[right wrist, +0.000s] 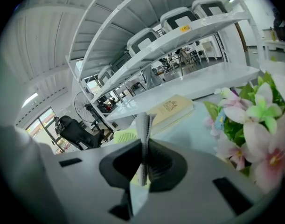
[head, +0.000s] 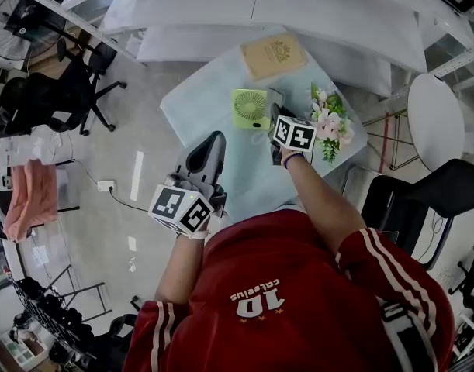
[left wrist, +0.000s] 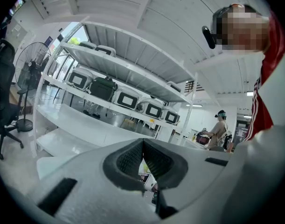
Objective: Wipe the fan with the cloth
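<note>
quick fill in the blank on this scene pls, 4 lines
1. The right gripper pinches a thin ____ between its jaws.
2. The small fan is ____ in colour.
3. In the head view, the flowers lie to the fan's ____.
4. The left gripper is shut and holds ____.

Missing words: cloth; green; right; nothing.

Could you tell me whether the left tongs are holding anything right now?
No, the left gripper view shows the left tongs closed tip to tip, with nothing caught between them.
</note>
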A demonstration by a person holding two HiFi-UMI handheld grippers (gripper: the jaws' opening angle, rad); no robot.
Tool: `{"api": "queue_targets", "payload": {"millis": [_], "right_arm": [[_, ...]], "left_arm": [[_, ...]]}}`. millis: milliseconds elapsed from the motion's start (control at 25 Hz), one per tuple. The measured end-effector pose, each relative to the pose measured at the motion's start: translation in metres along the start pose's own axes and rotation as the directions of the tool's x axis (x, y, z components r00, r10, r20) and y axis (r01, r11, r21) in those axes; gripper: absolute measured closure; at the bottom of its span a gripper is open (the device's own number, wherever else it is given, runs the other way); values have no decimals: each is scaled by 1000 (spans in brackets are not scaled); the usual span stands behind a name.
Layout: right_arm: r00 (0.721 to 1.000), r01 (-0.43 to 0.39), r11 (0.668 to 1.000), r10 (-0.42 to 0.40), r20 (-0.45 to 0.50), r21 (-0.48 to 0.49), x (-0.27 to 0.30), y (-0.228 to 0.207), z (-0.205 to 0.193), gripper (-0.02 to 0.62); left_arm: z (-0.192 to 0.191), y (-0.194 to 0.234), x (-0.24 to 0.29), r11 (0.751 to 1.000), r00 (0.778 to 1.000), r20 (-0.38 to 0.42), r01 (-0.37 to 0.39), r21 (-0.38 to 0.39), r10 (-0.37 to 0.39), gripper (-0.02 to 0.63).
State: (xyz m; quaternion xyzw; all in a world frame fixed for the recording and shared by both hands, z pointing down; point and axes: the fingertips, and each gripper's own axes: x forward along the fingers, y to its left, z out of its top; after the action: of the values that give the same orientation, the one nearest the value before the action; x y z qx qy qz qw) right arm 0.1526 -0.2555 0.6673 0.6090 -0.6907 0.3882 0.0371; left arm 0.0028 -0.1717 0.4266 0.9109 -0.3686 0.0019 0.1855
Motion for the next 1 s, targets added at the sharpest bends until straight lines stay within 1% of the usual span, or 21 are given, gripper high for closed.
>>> {"api": "queue_targets", "payload": {"millis": [440, 800, 1000], "right_arm": [[999, 52, 999, -52, 14, 4, -16, -10, -10, 572], [999, 45, 999, -45, 12, -5, -26, 6, -24, 572], [1000, 30, 1000, -30, 0, -1, -23, 20, -35, 572]], "left_arm": [[2, -6, -5, 999, 999, -3, 41, 11, -41, 603], [4, -9, -16, 998, 998, -8, 62, 12, -62, 603], [5, -4, -30, 999, 999, -13, 50, 20, -50, 603]]}}
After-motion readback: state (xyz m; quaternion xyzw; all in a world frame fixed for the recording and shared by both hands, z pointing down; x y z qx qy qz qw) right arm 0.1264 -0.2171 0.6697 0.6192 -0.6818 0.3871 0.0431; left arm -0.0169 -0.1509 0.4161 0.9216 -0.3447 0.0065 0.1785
